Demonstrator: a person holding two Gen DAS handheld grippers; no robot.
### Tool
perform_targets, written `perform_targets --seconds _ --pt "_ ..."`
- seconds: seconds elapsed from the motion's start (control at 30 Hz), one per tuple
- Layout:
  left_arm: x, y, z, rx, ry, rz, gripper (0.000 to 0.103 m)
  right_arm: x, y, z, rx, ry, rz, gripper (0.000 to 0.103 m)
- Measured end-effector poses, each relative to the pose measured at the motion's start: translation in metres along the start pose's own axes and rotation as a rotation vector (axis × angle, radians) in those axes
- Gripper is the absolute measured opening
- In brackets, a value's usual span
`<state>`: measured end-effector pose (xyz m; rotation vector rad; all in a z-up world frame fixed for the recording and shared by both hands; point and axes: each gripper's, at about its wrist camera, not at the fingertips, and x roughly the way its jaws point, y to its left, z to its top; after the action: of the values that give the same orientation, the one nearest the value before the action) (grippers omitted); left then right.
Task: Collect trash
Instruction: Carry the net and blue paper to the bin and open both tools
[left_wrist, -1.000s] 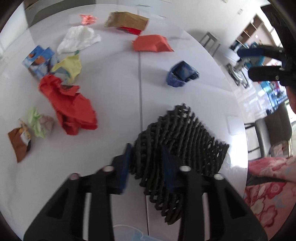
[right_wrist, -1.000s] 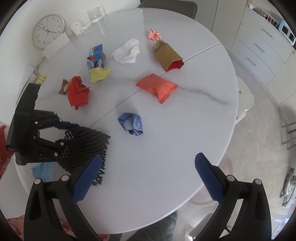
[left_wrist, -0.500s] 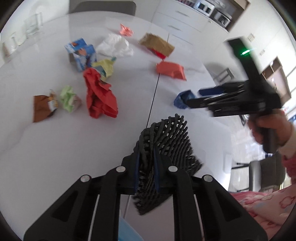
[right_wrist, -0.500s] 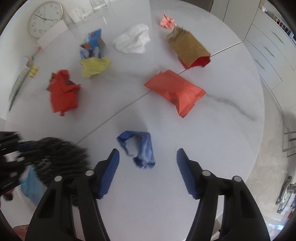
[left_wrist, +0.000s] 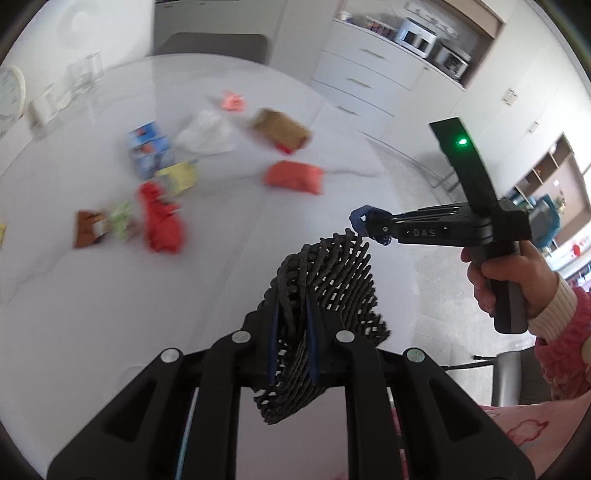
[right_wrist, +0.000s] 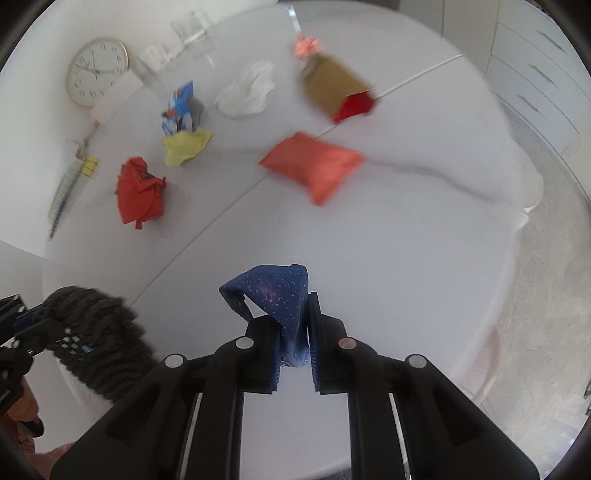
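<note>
Currently your right tool (right_wrist: 293, 338) is clamped on the blue starred wrapper (right_wrist: 275, 291), which hangs clear of the table (right_wrist: 406, 240). Your left tool (left_wrist: 291, 338) is clamped on the rim of the black mesh bag (left_wrist: 328, 288), holding it raised over the near table edge.

In the left wrist view, the wrapper (left_wrist: 360, 218) sits at about 1 o'clock from the bag, just beside its upper rim. In the right wrist view, the bag (right_wrist: 96, 339) lies at about 9 o'clock from the right tool.

Judged next step: carry the wrapper toward 9 o'clock until it is over the bag mouth (the opening direction cannot be told here), then release.

Remaining trash lies well apart toward 12 o'clock: orange packet (right_wrist: 314, 166), red crumple (right_wrist: 138, 195), yellow wrapper (right_wrist: 186, 146).
</note>
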<state>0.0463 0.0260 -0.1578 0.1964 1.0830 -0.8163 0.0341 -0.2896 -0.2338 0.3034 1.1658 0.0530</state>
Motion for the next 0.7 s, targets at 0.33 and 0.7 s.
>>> perform_targets --seconds 0.33,0.7 --pt "0.075 -0.178 0.036 0.166 0.054 -0.116 0.012 -0.13 -0.136 -0.077 0.156 -0.134 -0.142 0.014" --pt "0.202 -0.243 0.037 0.145 0.235 -0.03 0.036 -0.149 -0.216 -0.122 0.246 -0.121 -0.144 0.014"
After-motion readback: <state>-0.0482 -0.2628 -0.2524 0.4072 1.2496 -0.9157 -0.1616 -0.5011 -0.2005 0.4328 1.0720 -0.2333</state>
